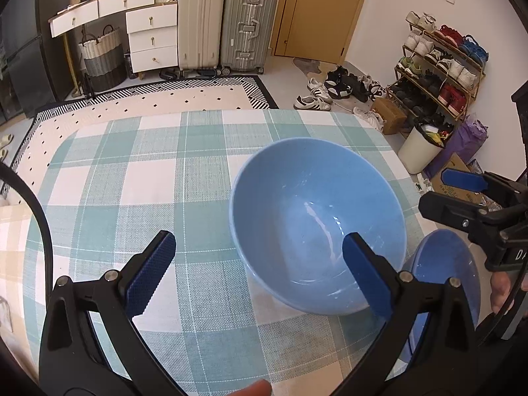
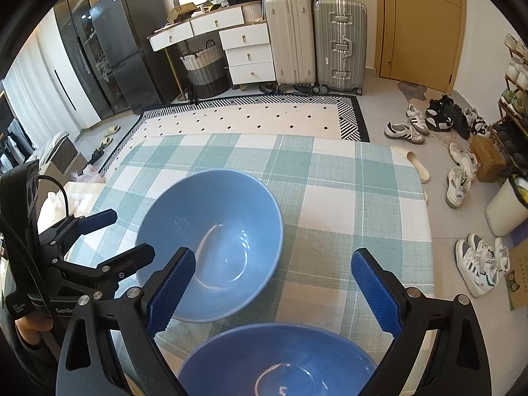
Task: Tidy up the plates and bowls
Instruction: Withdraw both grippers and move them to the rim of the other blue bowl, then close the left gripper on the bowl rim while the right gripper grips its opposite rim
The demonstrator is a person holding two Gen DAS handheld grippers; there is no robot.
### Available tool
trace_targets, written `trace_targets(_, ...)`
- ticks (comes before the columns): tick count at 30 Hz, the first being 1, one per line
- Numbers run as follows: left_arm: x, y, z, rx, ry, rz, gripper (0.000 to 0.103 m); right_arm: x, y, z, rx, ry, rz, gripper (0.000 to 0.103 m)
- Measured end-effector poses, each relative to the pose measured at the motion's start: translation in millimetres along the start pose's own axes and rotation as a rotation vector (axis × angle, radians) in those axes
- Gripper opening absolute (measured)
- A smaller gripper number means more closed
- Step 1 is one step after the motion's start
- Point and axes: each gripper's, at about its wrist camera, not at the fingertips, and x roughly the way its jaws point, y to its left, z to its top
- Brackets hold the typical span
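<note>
A light blue bowl [image 1: 316,221] stands upright on the checked tablecloth [image 1: 132,181]; it also shows in the right wrist view [image 2: 211,241]. A darker blue bowl [image 2: 277,359] sits near the table's front edge, just below my right gripper; it also shows in the left wrist view [image 1: 445,280]. My left gripper [image 1: 257,274] is open and empty, its right finger in front of the light bowl's near rim. My right gripper [image 2: 274,290] is open and empty, above the darker bowl. Each gripper shows in the other's view: right [image 1: 462,198], left [image 2: 99,234].
The table's far edge drops to a patterned rug [image 2: 250,115]. Beyond are suitcases [image 2: 316,36], white drawers [image 2: 244,49], a fridge [image 2: 109,46]. Shoes [image 2: 462,171], a shoe rack [image 1: 435,66] and a white bin [image 1: 419,148] are on the right.
</note>
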Motion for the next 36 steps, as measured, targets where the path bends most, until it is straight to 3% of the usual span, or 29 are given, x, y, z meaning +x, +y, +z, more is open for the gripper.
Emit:
trace_targets(11,24.3,9.2,-0.8,-0.04,0.022,-0.024,0.091,19.5,6.7,2.3,-0.036,0.049,0.02,0.097)
trace_targets(13,28.7,10.3,-0.9,-0.042,0.025,-0.021,0.087,22.9,7.9,3.5,-0.043,0.058,0.02,0.097)
trace_targets(15,32.2,11.5,-1.1,-0.041,0.034,-0.022,0.076,26.1,9.5,4.4,-0.048,0.065,0.021,0.097)
trace_targets(19,35.9,13.7,-1.3,-0.045,0.041,-0.014,0.069,32.3,13.2,4.6,-0.065,0.087,0.028,0.083)
trace_targets(27,45.9,14.9,-0.9,-0.051,0.062,-0.02,0.047,46.1,17.4,3.5,-0.083,0.124,0.038,0.066)
trace_targets(28,47.1,15.7,-1.0,-0.055,0.063,-0.022,0.044,47.9,18.8,2.9,-0.089,0.132,0.037,0.06)
trace_targets(33,53.2,15.3,-3.6,-0.051,0.083,-0.026,0.026,51.5,20.4,1.8,-0.111,0.144,0.011,0.054)
trace_targets(36,57.4,14.3,-4.6,-0.048,0.093,-0.024,0.02,52.4,18.5,1.6,-0.114,0.147,-0.001,0.048)
